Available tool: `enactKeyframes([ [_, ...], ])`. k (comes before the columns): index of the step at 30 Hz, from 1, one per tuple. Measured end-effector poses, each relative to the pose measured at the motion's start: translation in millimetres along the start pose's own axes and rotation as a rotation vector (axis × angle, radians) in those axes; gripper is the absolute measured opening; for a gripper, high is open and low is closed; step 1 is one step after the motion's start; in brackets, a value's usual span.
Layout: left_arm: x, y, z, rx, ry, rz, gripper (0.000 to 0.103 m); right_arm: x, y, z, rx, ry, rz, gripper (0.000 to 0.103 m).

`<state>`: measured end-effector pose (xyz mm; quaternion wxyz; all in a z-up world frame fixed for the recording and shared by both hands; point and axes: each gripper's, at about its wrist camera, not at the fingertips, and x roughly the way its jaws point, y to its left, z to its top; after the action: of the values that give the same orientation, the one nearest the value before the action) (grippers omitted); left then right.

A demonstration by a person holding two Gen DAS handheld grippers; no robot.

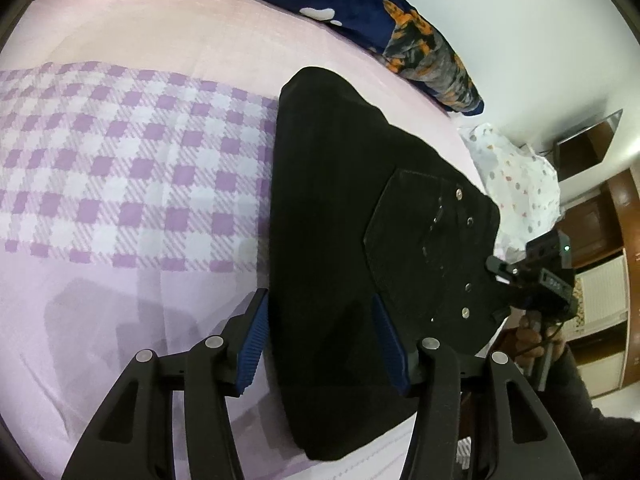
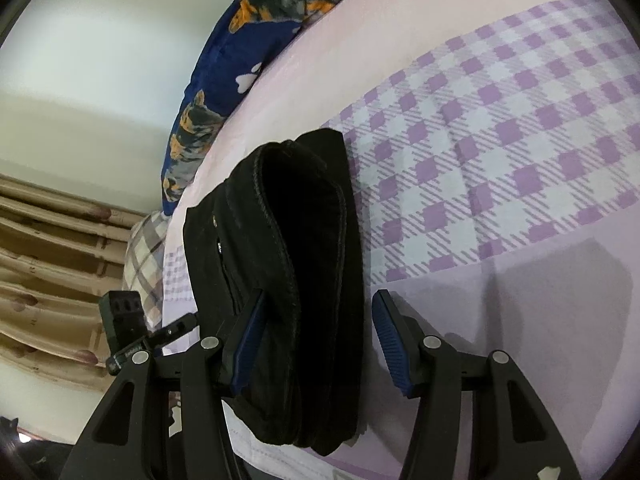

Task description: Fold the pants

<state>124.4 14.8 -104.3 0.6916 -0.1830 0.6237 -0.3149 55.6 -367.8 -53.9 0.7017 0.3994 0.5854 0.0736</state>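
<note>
pants (image 1: 360, 208): black, already folded into a compact stack, lying on the bed (image 1: 120, 300) just past the purple checked band of the sheet. Back pocket with rivets faces up in the left wrist view; the right wrist view shows the layered edges end-on.

left tool (image 1: 320, 340): wide open, holding nothing. 1 finger sits over the sheet beside the stack, the other over the black cloth, so I'm straddling the near edge. Can't tell if the pads actually touch the fabric.

right tool (image 2: 320, 336): also wide open, nothing pinched. The left finger looks tucked in among the layers at the stack's end, the other hangs over bare sheet just beside it.

progress: my guess is the folding is basically done, or 1 last fold and tidy is left.

risk 1: if I pull the right tool back with that finger snagged in the layers, it probably drags the top fold open.

risk 2: closing the left tool here could grab only the upper layer, and lifting would peel the stack apart.

risk 3: the stack sits near the bed edge on the right side, so a sideways nudge might slide it off.

other stuff: navy dog-print blanket (image 1: 420, 32) along the far side, spotted white pillow (image 1: 516, 184) near the pocket end, well apart from both tools.
</note>
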Motion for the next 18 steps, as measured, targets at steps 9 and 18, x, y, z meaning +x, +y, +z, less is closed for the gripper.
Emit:
enactKeyframes([
  [9,13.8,-2.0,17.5,-0.007,0.012,-0.080,0.054,15.3,4.2,16.3,-0.021,0.043,0.060,0.046],
  [18,21.6,-8.5,24.7,0.002,-0.002,-0.096,0.054,26.4,4.1,22.8,-0.014,0.039,0.106,0.042],
])
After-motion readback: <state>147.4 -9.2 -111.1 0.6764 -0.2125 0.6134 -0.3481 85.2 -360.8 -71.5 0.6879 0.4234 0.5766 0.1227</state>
